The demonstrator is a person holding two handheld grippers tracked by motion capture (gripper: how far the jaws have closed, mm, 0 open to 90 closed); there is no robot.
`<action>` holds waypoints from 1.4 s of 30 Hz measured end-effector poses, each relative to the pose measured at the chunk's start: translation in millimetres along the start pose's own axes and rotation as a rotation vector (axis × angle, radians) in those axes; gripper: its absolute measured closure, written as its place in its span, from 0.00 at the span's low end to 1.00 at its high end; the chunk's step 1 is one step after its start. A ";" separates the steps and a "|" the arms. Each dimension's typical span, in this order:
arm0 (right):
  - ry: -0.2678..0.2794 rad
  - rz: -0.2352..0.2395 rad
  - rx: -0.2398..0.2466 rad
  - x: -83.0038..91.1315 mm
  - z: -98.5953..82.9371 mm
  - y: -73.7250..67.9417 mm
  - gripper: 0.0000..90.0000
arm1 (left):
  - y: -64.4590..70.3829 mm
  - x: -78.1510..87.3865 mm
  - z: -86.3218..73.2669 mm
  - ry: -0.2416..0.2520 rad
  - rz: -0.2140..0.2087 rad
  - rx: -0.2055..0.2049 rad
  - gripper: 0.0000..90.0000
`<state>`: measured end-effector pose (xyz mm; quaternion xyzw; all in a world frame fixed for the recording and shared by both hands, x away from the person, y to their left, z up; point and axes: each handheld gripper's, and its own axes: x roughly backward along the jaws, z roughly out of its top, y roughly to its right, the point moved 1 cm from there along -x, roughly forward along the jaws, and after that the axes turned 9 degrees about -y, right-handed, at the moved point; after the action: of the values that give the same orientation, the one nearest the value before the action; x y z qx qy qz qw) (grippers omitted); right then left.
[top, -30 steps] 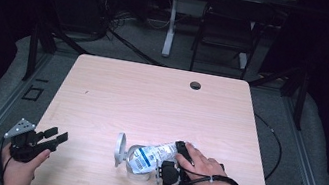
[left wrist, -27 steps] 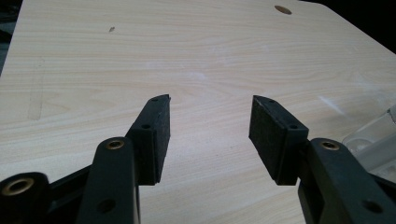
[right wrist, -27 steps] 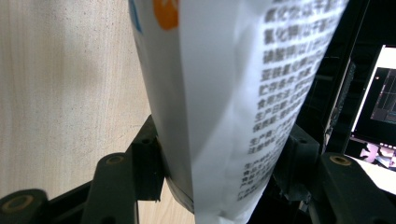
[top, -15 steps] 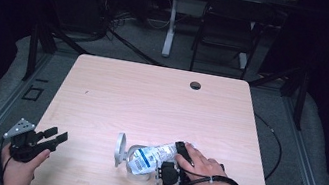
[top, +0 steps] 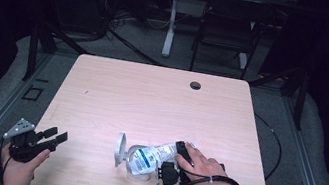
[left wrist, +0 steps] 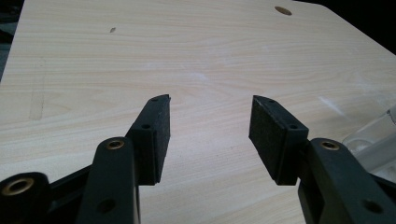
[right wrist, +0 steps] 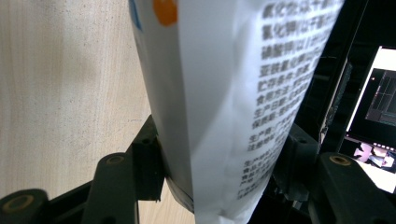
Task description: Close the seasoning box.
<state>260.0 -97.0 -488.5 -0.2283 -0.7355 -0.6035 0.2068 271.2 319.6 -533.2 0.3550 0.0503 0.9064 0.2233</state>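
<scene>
1. Our right gripper [top: 165,173] has its fingers [right wrist: 148,158] clamped on a white printed packet [top: 154,154], which lies near the 6 o'clock edge of the bench [top: 151,100]
2. Just beside the packet, toward 9 o'clock, sit a clear plastic container [top: 136,171] and its round lid [top: 119,149] standing on edge; we cannot tell whether packet and container touch
3. Our left gripper [top: 55,136] hovers at the bench's 8 o'clock corner, fingers [left wrist: 153,133] apart and holding nothing, well apart from the packet
4. We judge the main risk is the packet slipping: it is thin and floppy, and in the right gripper view it is pinched near one end, so a quick lift could let it sag or pull free
5. A sweep of the packet could also knock over the lid or push the light container toward the near edge
6. The packet carries columns of Chinese print, with an orange dot and a blue mark; the characters are too blurred for us to read
</scene>
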 end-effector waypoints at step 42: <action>-0.024 -0.022 0.042 2.0 0.8 3.1 0.51 | -1.2 0.6 0.2 0.003 -0.002 0.003 0.54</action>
<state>260.2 -95.6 -485.0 -0.2228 -0.7528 -0.5874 0.1962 271.3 320.9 -533.0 0.3540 0.0525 0.9067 0.2234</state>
